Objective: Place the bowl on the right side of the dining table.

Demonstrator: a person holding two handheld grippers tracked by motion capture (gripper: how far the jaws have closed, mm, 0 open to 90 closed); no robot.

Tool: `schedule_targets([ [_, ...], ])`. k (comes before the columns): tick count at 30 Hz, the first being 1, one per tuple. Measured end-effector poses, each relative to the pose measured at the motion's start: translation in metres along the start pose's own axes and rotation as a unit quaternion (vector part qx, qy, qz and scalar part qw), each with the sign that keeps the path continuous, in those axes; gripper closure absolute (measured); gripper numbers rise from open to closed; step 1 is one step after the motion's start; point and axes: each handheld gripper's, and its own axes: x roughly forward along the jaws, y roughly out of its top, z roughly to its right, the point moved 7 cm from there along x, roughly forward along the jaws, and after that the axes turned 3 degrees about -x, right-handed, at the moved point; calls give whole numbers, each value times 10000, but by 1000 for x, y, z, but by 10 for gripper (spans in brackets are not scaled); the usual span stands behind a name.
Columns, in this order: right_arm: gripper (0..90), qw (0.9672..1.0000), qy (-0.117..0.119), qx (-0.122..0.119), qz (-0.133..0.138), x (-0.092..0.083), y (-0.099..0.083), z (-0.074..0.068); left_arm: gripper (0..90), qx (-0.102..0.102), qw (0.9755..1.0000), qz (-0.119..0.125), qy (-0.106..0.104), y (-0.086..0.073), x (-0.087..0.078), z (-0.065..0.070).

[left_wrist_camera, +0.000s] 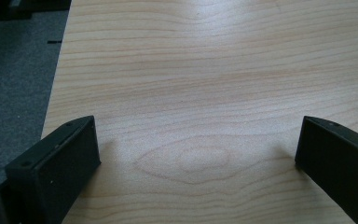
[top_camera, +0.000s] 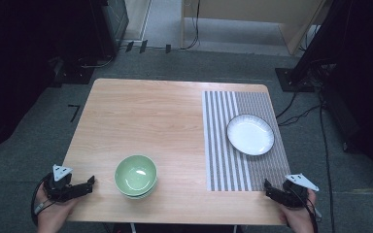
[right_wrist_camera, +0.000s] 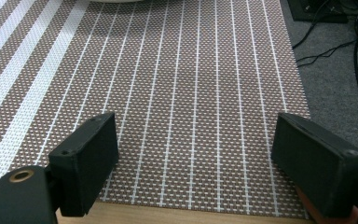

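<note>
Wooden table [top_camera: 141, 116], pale and broad. Over its right part, a striped brown-and-white placemat [top_camera: 223, 145], reaching the near right edge. On the mat's far half, a white plate [top_camera: 250, 134] with a dark rim, flat and bare. Toward the near left of the bare wood, well apart from the plate, a stack of green bowls [top_camera: 136, 176], upright, mouths up.

At the near left corner, just left of the bowls and clear of them, the left gripper [top_camera: 91, 182], jaws spread wide over bare wood with nothing between. At the near right edge, over the mat's front border, the right gripper [top_camera: 267, 187], jaws likewise wide apart and holding nothing.
</note>
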Motion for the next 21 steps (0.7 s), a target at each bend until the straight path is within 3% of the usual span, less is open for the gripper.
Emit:
schedule_targets([
  [8,142,10000,0,1,0,0,0,0,0,-1,10000,3,-4,0,0,0],
  [12,141,10000,1,4,-1,0,0,0,0,-129,9999,28,-7,1,-1,-1],
  [18,139,10000,0,2,-7,0,0,0,0,-37,10000,8,4,2,-2,4],
  [21,138,10000,0,2,-8,0,0,0,0,-14,9999,118,-4,7,-6,10],
])
